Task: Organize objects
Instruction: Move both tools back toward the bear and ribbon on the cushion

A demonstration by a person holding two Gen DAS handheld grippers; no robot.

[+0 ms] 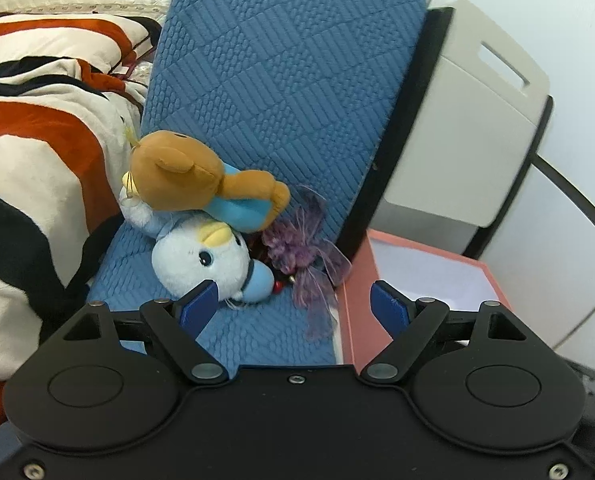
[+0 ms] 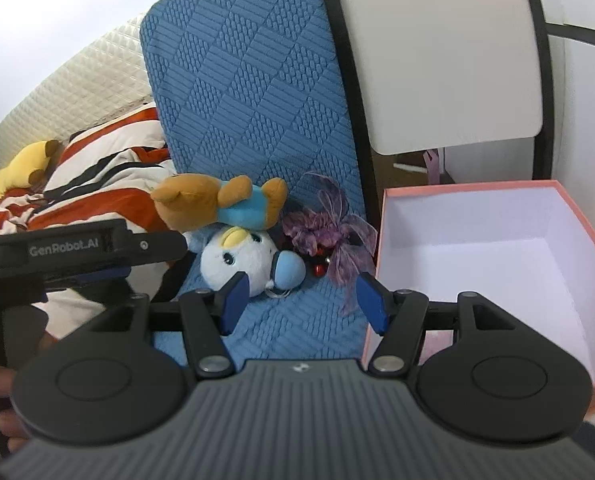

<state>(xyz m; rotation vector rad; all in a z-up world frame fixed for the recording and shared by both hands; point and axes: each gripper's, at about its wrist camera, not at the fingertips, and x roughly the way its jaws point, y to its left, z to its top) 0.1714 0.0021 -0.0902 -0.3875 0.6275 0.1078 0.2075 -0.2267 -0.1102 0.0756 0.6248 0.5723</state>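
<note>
1. While both grippers approach, left gripper (image 1: 294, 307) and right gripper (image 2: 297, 302) have jaws spread, holding nothing.
2. Just left of the empty pink box (image 2: 381, 248) lie a white plush toy (image 2: 239, 262), brown bear (image 2: 217, 200) and purple ribbon (image 2: 329, 232).
3. Next: probably pinch one toy.

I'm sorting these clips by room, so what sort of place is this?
Most likely a bedroom. A striped fleece blanket lies rumpled against a quilted cream headboard, and plush toys sit on a blue textured cushion beside an open pink box.
</note>
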